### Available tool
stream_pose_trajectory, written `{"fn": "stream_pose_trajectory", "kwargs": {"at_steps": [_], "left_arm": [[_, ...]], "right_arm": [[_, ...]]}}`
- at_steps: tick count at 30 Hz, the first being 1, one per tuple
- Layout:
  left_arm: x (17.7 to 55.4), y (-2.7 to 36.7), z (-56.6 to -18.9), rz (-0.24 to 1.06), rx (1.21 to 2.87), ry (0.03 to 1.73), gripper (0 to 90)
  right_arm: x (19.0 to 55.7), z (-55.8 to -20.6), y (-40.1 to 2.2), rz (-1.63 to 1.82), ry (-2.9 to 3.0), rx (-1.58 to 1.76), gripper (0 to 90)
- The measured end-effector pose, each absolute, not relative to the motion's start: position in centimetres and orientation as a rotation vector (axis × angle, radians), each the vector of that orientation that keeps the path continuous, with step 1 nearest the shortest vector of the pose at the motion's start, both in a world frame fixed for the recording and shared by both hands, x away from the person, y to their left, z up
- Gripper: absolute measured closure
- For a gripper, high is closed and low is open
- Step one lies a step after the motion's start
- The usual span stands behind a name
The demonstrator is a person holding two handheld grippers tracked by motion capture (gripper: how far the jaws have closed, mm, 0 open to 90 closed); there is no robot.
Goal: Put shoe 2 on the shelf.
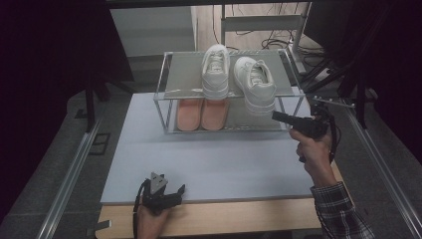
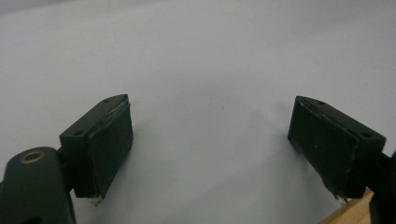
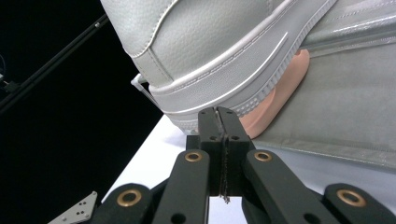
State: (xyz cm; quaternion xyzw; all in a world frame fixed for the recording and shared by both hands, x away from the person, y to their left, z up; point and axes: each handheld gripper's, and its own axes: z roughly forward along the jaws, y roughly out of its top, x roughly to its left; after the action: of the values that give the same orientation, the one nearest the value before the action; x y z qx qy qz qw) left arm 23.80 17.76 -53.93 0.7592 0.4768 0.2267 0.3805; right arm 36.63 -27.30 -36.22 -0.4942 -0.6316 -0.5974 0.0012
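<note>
Two white sneakers stand on the top shelf of a clear two-level rack [image 1: 166,94], the left sneaker [image 1: 215,69] straight and the right sneaker [image 1: 255,82] angled, its heel at the front edge. A pair of pink shoes [image 1: 201,114] lies on the lower shelf. My right gripper [image 1: 274,116] is shut and holds nothing, its tip just below and in front of the right sneaker's heel. The right gripper view has the closed jaws [image 3: 218,112] close under the white heel [image 3: 210,46], with a pink sole [image 3: 280,98] behind. My left gripper [image 1: 179,191] rests open near the table's front edge.
A pale mat [image 1: 209,159] covers the table in front of the rack; the left gripper view shows it bare [image 2: 210,56] between the open jaws. Metal rails [image 1: 69,174] run along both sides. Dark stands and cables [image 1: 343,64] sit at the back right.
</note>
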Motion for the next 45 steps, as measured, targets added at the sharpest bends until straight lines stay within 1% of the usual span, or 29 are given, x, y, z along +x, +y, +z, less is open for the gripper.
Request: {"fn": "stream_pose_trajectory", "kwargs": {"at_steps": [20,45], "left_arm": [[23.8,17.8,-53.9,0.579,1.938,1.218,13.9],[23.8,17.7,-53.9,0.579,1.94,1.219,13.9]], "right_arm": [[37.5,-36.4,-25.9,-1.868,-1.973,-1.581,89.9],[41.0,-36.3,-22.3,-1.825,-2.037,-1.667,90.0]]}}
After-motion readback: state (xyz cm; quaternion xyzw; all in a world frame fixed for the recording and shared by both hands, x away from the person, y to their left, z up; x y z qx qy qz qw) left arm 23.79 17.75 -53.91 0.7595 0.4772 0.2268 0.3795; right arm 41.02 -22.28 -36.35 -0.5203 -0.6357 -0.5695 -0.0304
